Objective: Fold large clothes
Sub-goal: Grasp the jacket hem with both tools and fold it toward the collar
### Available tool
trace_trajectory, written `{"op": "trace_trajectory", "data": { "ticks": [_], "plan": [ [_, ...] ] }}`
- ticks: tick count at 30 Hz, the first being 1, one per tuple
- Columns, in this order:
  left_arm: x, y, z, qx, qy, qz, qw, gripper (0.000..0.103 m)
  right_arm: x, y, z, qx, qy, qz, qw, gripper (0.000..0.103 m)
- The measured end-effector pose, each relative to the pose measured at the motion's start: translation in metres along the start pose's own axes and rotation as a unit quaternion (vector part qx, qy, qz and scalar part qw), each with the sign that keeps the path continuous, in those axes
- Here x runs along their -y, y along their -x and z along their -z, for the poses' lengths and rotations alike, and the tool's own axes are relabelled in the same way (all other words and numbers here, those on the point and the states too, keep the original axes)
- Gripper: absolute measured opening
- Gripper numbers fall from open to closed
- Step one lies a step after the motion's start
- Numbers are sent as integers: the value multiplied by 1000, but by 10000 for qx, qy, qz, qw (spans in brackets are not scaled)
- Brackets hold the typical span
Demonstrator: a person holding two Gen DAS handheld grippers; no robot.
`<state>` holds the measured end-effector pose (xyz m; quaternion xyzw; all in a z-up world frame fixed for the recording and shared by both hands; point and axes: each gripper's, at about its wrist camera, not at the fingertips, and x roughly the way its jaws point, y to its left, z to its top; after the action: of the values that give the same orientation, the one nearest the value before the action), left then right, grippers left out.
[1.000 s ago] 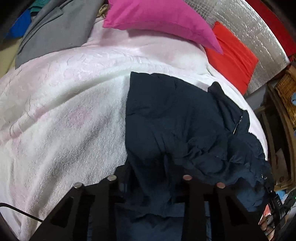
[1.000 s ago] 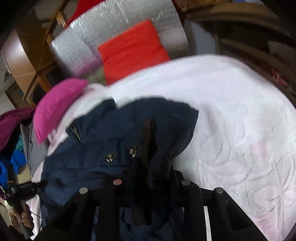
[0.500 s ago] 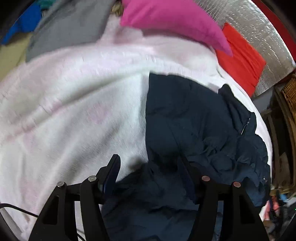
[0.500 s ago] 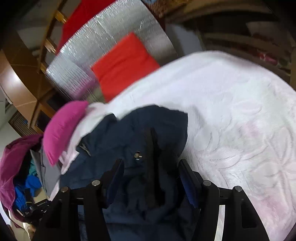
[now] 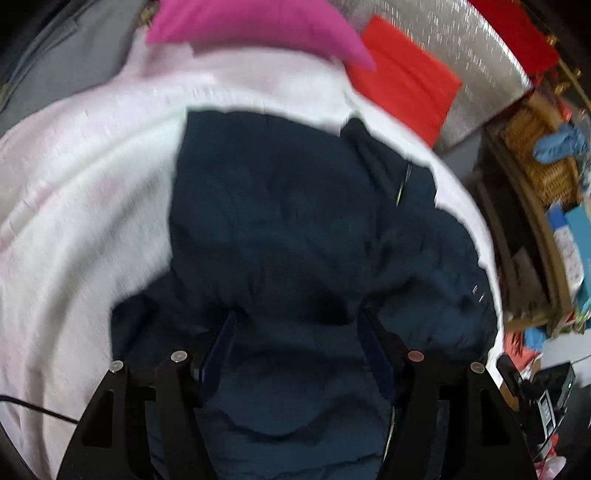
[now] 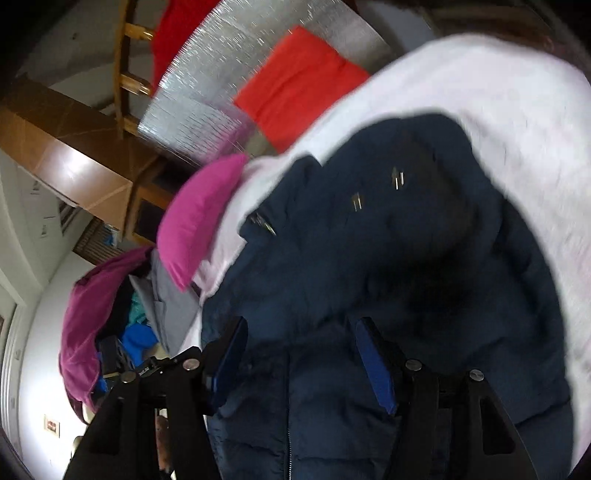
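Both claws spread wide, nothing pinched! The navy jacket (image 5: 295, 221) lies bunched on the white bedspread (image 5: 92, 192), running lengthwise away toward the pink pillow (image 5: 258, 26). Left claw (image 5: 295, 325) and right claw (image 6: 299, 332) both hang right over its near end, equally close, I'd say.

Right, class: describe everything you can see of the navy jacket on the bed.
The jacket is dark navy, quilted and puffy, perhaps padded nylon. It lies crumpled on the pale bedspread, partly folded over itself. A zip runs down its near edge, a zipped pocket shows on one side, and metal snaps glint in the right view. Both the left tongs and the right tongs stand open with fabric between their fingers.
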<state>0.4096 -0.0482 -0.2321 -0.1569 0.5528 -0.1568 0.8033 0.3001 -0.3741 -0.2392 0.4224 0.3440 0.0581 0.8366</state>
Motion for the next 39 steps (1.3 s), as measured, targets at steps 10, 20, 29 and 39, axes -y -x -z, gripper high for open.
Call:
{"op": "trace_trajectory", "data": {
  "ticks": [10, 20, 29, 39],
  "plan": [
    [-3, -25, 1, -314, 391, -344, 9981, 82, 29, -37, -10, 21, -992, 267, 9947, 70],
    [-3, -19, -2, 136, 635, -109, 9978, 65, 18, -49, -27, 276, -661, 620, 9955, 29],
    [10, -31, 0, 17, 105, -722, 9973, 59, 12, -44, -29, 434, -172, 829, 9955, 25],
    [13, -5, 0, 137, 102, -716, 9973, 60, -12, -36, -10, 129, -349, 73, 9993, 72]
  ]
}}
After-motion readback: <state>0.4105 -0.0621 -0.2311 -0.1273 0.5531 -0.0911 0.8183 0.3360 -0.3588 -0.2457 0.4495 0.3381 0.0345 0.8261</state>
